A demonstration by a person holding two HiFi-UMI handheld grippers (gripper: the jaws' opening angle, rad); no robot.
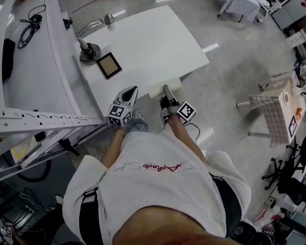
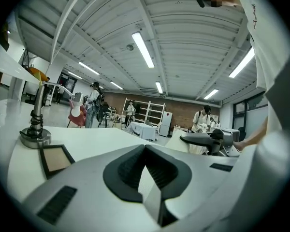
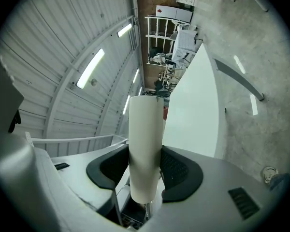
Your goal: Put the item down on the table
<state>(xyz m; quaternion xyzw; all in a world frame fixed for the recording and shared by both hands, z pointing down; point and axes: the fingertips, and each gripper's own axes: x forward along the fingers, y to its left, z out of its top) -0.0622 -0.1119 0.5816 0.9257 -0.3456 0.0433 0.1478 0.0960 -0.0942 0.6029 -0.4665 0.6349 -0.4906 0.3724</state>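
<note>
A cream-white flat block hangs at the near edge of the white table, and my right gripper is shut on it. In the right gripper view the block stands upright between the two black pads, which press on its sides, with the table beyond it. My left gripper hovers just left of it over the table's near edge. Its jaws meet at the tips with nothing in them. The left gripper view also catches the block and the right gripper off to the right.
A small dark picture frame lies on the table's left part, with a metal lamp base just behind it. A long white bench runs along the left. Other tables, chairs and people fill the room beyond.
</note>
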